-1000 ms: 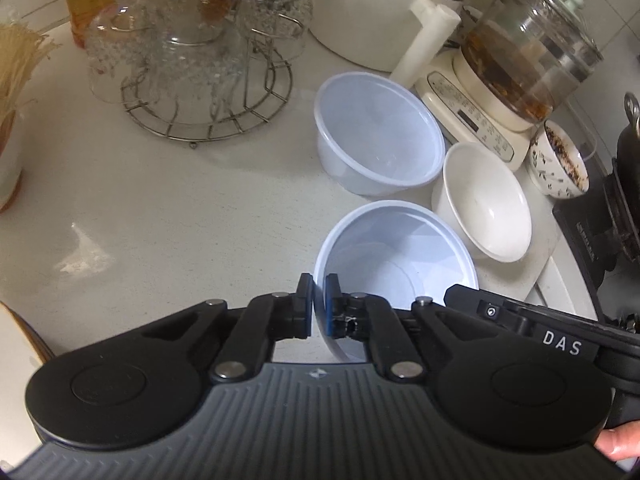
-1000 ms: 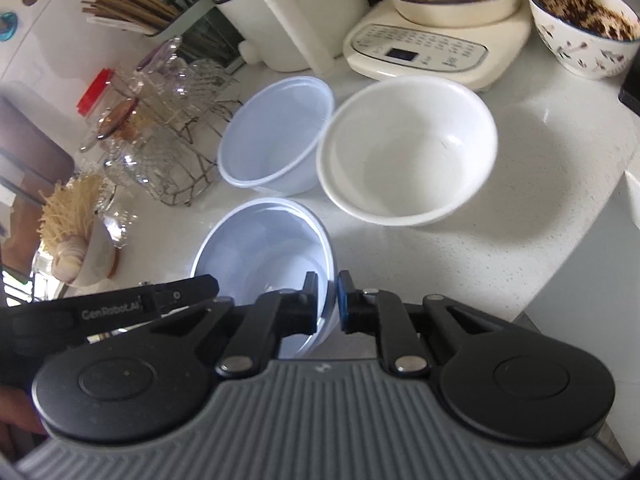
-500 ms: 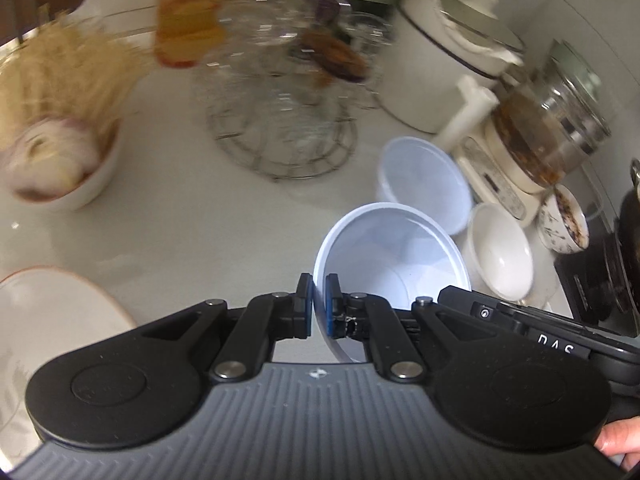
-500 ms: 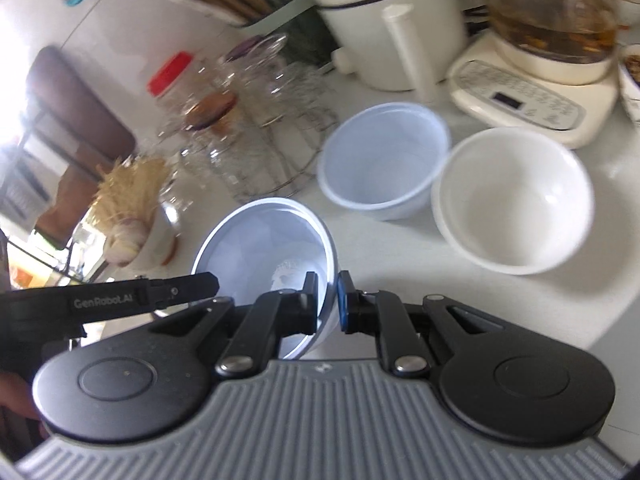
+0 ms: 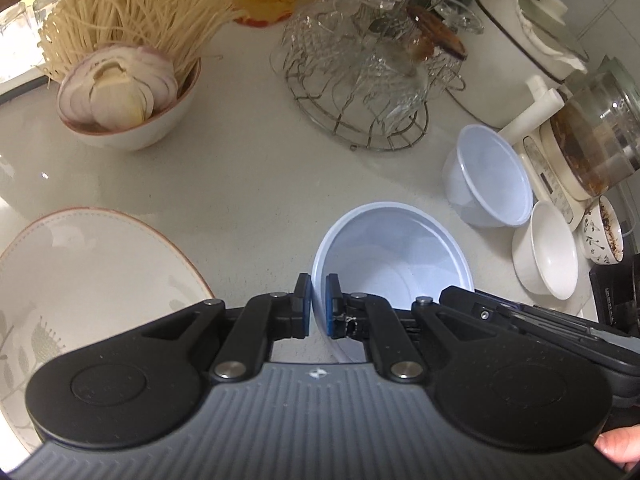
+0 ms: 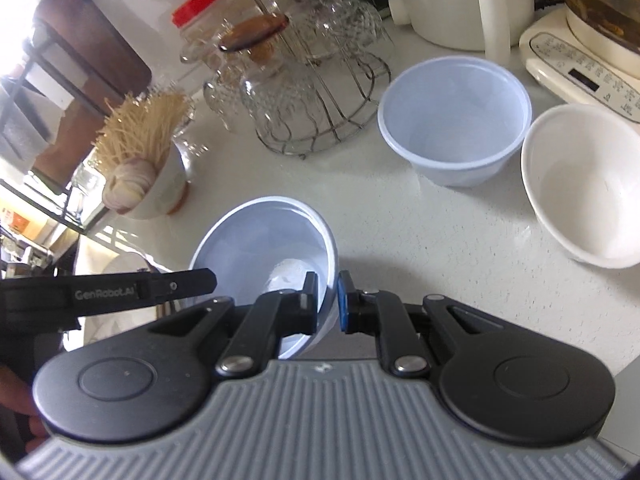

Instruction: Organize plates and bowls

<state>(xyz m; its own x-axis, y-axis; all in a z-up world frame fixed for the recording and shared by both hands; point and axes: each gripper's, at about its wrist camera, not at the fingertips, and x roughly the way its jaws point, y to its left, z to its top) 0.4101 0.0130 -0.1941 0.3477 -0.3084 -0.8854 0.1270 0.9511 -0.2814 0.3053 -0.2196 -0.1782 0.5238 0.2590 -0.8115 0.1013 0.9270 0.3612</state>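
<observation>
Pale stone countertop (image 5: 248, 184) carrying kitchenware, with the wire glass rack (image 5: 360, 92) as landmark. In front of the rack, a translucent blue bowl (image 5: 392, 256) is held above the counter: the left gripper (image 5: 318, 306) and the right gripper (image 6: 328, 304) are each clenched on opposite sides of its rim. Right of the rack stand a second blue bowl (image 6: 454, 120) and a white bowl (image 6: 584, 184); a patterned plate (image 5: 80, 280) lies front-left of it.

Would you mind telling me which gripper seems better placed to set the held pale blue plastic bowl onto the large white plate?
Probably left: the plate lies directly beside the left gripper, on the bowl's rim.
</observation>
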